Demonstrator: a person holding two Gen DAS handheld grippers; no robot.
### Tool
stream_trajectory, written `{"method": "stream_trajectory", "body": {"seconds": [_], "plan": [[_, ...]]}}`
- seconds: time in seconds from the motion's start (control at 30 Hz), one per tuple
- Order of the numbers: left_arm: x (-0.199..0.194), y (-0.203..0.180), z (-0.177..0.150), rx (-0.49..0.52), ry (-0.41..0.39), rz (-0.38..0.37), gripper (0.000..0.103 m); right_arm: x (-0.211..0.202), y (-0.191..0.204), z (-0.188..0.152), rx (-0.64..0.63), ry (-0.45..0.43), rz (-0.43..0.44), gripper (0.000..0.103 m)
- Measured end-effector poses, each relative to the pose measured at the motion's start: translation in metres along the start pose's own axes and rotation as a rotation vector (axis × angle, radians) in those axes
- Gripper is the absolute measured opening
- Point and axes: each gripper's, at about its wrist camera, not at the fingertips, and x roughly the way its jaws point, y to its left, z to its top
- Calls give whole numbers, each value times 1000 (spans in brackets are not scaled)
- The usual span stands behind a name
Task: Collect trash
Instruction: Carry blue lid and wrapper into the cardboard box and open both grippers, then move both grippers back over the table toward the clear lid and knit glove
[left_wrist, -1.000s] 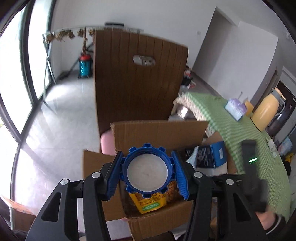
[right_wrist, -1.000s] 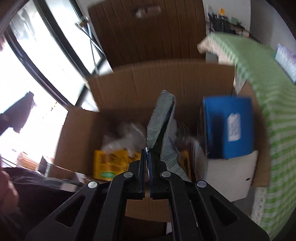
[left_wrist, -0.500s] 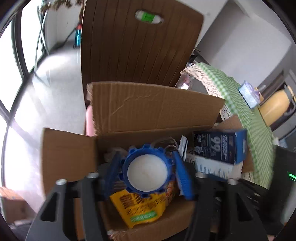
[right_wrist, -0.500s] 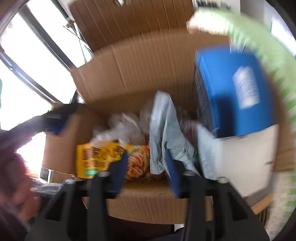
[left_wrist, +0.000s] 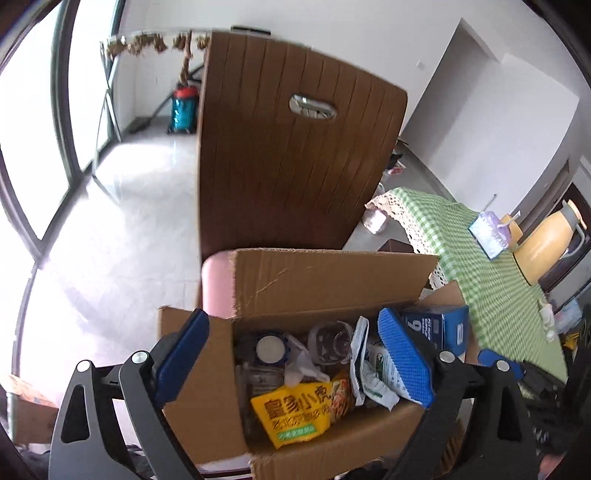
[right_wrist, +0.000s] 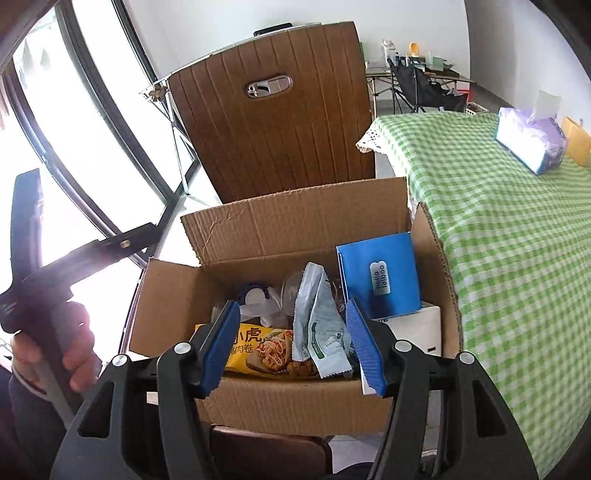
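An open cardboard box (left_wrist: 325, 280) (right_wrist: 295, 229) stands on a chair seat and holds trash. Inside lie a blue-rimmed round lid (left_wrist: 270, 349) (right_wrist: 253, 294), a yellow snack bag (left_wrist: 299, 410) (right_wrist: 266, 343), a pale green wrapper (left_wrist: 369, 373) (right_wrist: 319, 332), clear plastic (left_wrist: 330, 341) and a blue box (left_wrist: 436, 328) (right_wrist: 380, 277). My left gripper (left_wrist: 295, 362) is open and empty above the box's near side. My right gripper (right_wrist: 293, 347) is open and empty, its jaws either side of the green wrapper.
A brown wooden chair back (left_wrist: 295, 155) (right_wrist: 273, 133) rises behind the box. A table with a green checked cloth (left_wrist: 487, 258) (right_wrist: 509, 229) is to the right, with a tissue pack (right_wrist: 532, 140) and a yellow jug (left_wrist: 546, 243) on it. Windows are on the left.
The left gripper opened and let go of the blue-rimmed lid, which now lies in the box. The right gripper opened and let go of the green wrapper. Both drew back.
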Motion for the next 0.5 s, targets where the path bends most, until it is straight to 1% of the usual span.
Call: {"method": "stream_trajectory", "body": {"seconds": [0.03,0.1,0.13,0.17,0.23,0.3,0.33,0.37,0.4,0.43,0.47,0.5], "plan": [[-11,2,-3,9,-24,13,90,-6,0,-1,-3,-10,-3,58],[-37,-6,-12,40,-103,80,92,-15,0,2,-26,-30,-8,60],[-46,-9,-15,51,-133,108,92,-19,1,3,-48,-38,-15,65],[-59,-15,-22,77,-179,146,92,-20,1,5,-65,-41,-23,67],[-78,-24,-31,132,-239,192,93,-29,3,6,-103,-56,-38,67],[-101,-36,-39,173,-311,234,93,-41,6,7,-127,-95,-48,67],[-109,-39,-42,181,-343,238,93,-49,8,8,-141,-132,-55,67],[-120,-43,-45,183,-393,250,96,-60,10,8,-152,-189,-62,68],[-128,-44,-47,179,-431,260,96,-72,11,6,-160,-245,-66,69],[-140,-47,-51,174,-487,262,96,-84,13,3,-171,-320,-73,74],[-150,-49,-55,170,-547,248,96,-93,14,0,-178,-384,-80,77],[-157,-51,-60,163,-597,232,96,-106,15,-7,-192,-480,-88,78]]}}
